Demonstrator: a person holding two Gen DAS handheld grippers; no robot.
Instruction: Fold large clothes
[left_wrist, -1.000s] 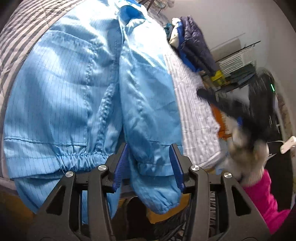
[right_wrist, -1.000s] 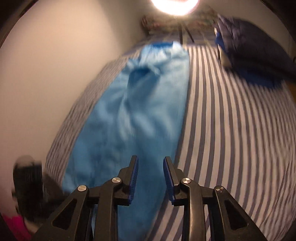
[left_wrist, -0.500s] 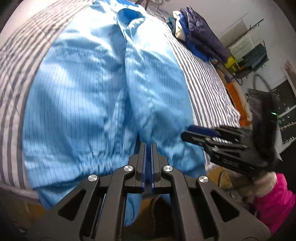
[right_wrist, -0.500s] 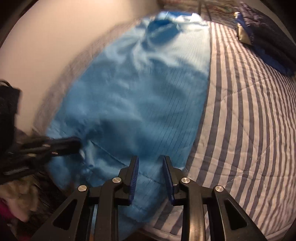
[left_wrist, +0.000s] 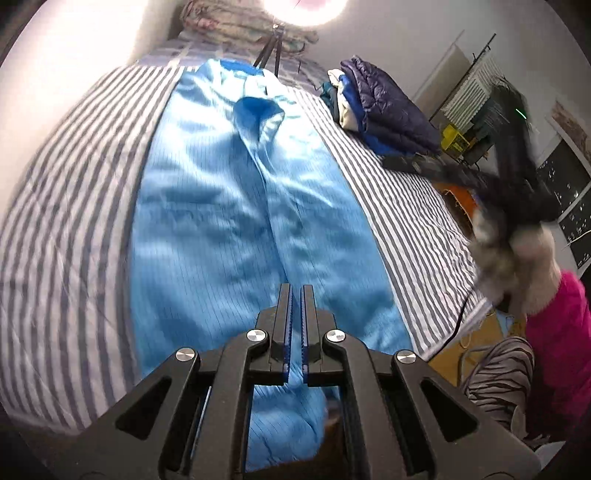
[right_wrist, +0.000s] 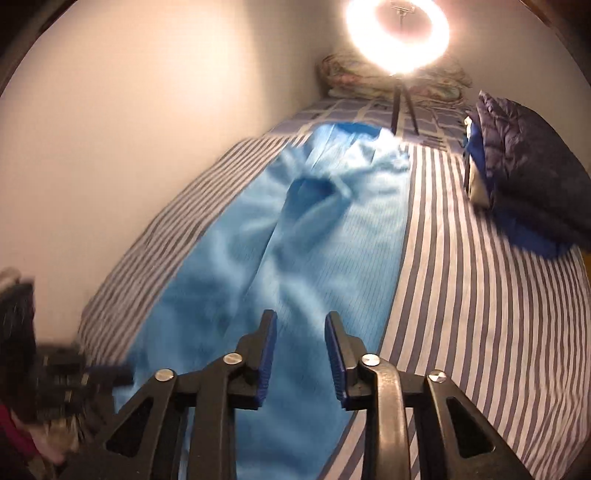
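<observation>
A large light-blue garment (left_wrist: 236, 206) lies stretched lengthwise on the striped bed (left_wrist: 66, 221), its near end hanging over the bed's foot; it also shows in the right wrist view (right_wrist: 295, 251). My left gripper (left_wrist: 295, 321) is shut on the garment's near end, with blue cloth running between and below the pads. My right gripper (right_wrist: 300, 350) is open and empty, held above the garment's near part. In the left wrist view the right gripper (left_wrist: 461, 173) appears blurred at the right, above the bed's edge.
A folded pile of dark padded jackets (left_wrist: 384, 110) sits at the bed's far right, also seen in the right wrist view (right_wrist: 528, 173). A ring light on a tripod (right_wrist: 399, 33) stands at the head of the bed beside folded bedding (left_wrist: 243, 29). A wall (right_wrist: 147, 110) runs along the left.
My left gripper closed on the garment's hanging end and has pulled back and up from the bed. My right gripper swung away from the hem and lifted, still open.
</observation>
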